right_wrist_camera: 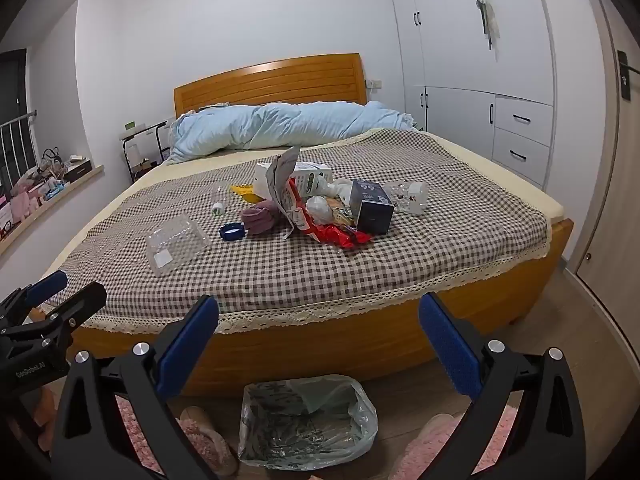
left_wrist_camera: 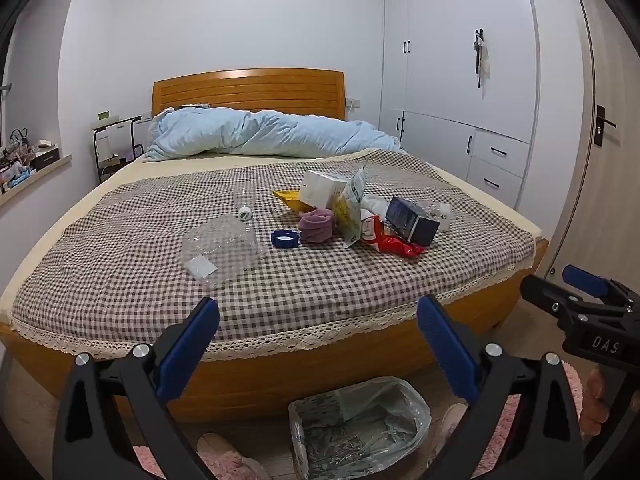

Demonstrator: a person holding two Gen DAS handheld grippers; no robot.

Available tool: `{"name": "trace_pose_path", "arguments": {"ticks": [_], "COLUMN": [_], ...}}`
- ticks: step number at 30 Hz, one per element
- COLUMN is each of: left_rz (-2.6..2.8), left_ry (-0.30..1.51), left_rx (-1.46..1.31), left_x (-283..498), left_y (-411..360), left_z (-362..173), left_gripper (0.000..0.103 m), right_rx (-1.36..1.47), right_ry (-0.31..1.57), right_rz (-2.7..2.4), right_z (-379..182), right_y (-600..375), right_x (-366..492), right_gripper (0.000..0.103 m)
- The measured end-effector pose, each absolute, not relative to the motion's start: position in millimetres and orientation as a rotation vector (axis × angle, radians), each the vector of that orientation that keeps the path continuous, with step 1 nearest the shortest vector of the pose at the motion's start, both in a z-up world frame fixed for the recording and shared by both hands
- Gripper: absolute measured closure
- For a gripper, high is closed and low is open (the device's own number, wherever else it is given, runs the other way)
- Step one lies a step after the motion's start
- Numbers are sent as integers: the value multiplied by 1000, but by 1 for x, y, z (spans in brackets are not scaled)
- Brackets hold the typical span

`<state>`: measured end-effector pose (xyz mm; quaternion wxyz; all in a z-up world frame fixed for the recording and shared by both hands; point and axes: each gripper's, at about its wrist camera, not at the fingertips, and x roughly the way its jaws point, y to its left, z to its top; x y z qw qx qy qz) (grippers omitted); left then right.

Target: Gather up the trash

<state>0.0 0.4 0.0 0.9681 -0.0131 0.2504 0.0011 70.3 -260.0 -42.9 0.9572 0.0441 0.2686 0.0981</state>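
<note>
Trash lies in a heap on the checked bedspread (left_wrist_camera: 120, 248): a clear plastic tub (left_wrist_camera: 218, 250), a blue cap (left_wrist_camera: 285, 238), a purple cloth (left_wrist_camera: 316, 225), a white box (left_wrist_camera: 320, 190), a red wrapper (left_wrist_camera: 394, 242), a dark blue box (left_wrist_camera: 412, 220) and a small clear bottle (left_wrist_camera: 245, 202). The same heap shows around the dark blue box (right_wrist_camera: 372, 208) in the right wrist view. A bin lined with a plastic bag (left_wrist_camera: 416, 404) (right_wrist_camera: 360, 404) stands on the floor at the bed's foot. My left gripper (left_wrist_camera: 318, 304) (right_wrist_camera: 76, 286) and right gripper (right_wrist_camera: 319, 300) (left_wrist_camera: 550, 278) hang open and empty before the bed.
Pink slippers (left_wrist_camera: 224, 456) (right_wrist_camera: 200, 436) and a pink rug flank the bin. A blue duvet (left_wrist_camera: 260, 132) lies by the wooden headboard. White wardrobes (left_wrist_camera: 460, 80) and a door stand on the right, a cluttered window ledge (left_wrist_camera: 28, 160) and a side table on the left.
</note>
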Motion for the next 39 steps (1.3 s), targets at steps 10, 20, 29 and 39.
{"name": "trace_pose_path", "arguments": {"ticks": [10, 20, 29, 39], "left_rz": [-13, -45, -67, -95], "left_ry": [516, 515, 512, 504], "left_rx": [-30, -31, -33, -30], "left_x": [2, 1, 3, 5], "left_y": [-4, -2, -4, -11], "left_z": [1, 1, 0, 0], "left_gripper": [7, 7, 7, 7], "right_rx": [77, 69, 70, 61], "right_ry": [548, 531, 519, 500], "right_rz": [183, 143, 105, 61], "right_z": [-44, -43, -40, -39], "right_y": [-257, -261, -267, -274], "right_x": [74, 68, 66, 63], "right_gripper": [6, 6, 6, 6]}}
